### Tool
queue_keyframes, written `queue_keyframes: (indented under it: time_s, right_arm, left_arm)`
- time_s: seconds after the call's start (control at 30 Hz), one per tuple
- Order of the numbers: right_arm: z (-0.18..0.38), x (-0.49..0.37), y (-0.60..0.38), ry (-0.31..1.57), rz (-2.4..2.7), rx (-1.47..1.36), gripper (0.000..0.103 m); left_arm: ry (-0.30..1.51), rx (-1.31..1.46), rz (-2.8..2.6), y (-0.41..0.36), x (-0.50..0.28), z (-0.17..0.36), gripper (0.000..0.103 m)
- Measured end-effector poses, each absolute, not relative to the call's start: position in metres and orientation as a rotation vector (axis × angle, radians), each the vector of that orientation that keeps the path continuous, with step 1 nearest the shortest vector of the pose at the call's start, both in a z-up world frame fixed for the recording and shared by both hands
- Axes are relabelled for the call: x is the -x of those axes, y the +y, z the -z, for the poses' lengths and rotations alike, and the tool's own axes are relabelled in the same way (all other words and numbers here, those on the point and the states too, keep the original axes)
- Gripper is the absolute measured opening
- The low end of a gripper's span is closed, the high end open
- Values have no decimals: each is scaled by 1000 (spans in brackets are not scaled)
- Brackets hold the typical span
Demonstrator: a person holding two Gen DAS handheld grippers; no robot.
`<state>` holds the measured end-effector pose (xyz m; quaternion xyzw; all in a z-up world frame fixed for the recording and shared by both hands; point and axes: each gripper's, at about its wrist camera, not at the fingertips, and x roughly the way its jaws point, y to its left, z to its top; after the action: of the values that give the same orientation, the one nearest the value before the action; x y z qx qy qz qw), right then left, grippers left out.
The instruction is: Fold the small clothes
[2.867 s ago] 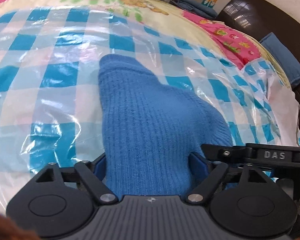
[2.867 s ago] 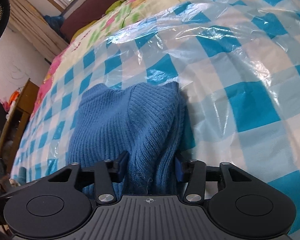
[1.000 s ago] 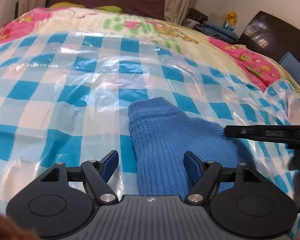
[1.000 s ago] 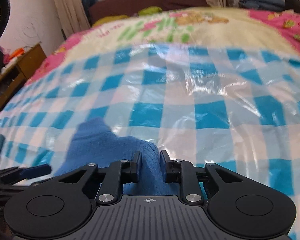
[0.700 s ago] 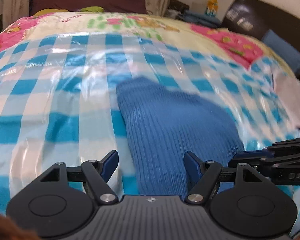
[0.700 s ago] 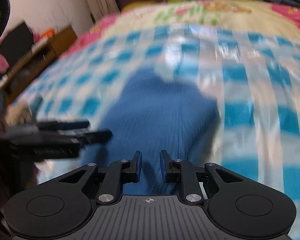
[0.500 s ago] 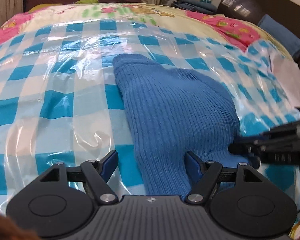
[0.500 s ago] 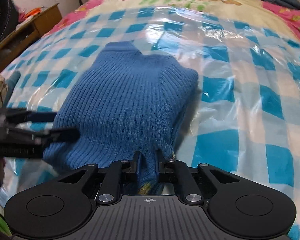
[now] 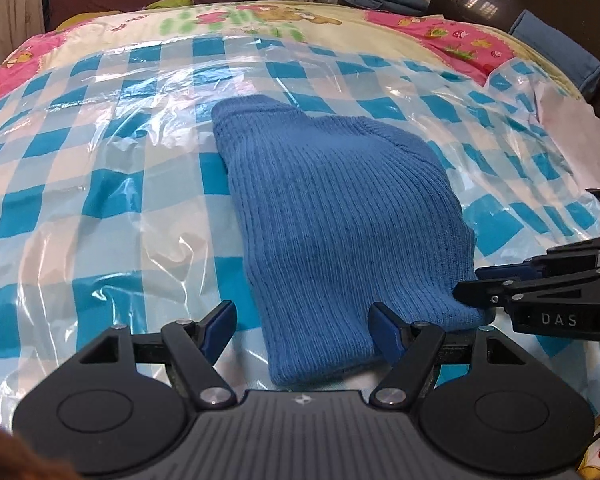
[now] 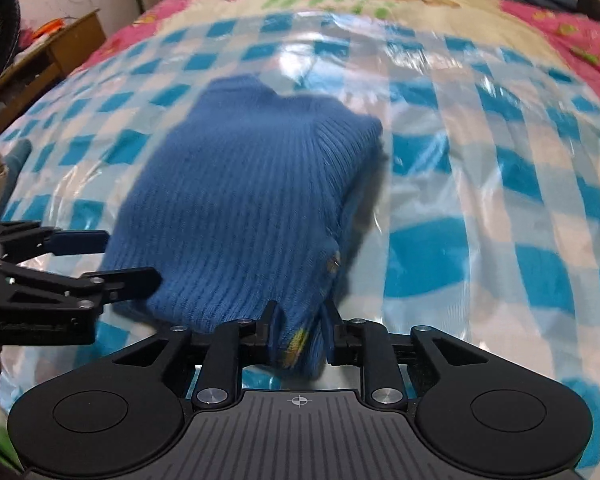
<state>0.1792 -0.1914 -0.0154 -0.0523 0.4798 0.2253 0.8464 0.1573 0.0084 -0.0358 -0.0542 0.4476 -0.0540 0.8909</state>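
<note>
We see the folded blue sweater [image 9: 340,216] lying on the checked plastic sheet [image 9: 100,200], our left gripper [image 9: 302,330] spread wide around its near hem and our right gripper [image 10: 300,334] pinching its near corner.

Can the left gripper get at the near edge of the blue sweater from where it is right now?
Probably yes. The left gripper is open, and the blue sweater's near edge already lies between its fingers, unobstructed. The right gripper pinches the other near corner, off to the side.
</note>
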Motion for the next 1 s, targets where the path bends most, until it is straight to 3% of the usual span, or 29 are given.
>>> queue_keyframes:
  time_s: [0.2, 0.5, 0.77, 1.0]
  right_arm:
    - [-1, -164, -195, 970, -462, 59, 24]
    - [-9, -129, -196, 934, -439, 1, 35]
    - [3, -109, -198, 956, -401, -54, 36]
    - [9, -90, -197, 932, -344, -50, 47]
  left_arm:
    - [929, 113, 92, 8, -151, 32, 76]
    - [954, 131, 64, 6, -133, 32, 81]
    - [969, 112, 42, -1, -114, 36, 82]
    - [982, 93, 29, -7, -101, 43, 86]
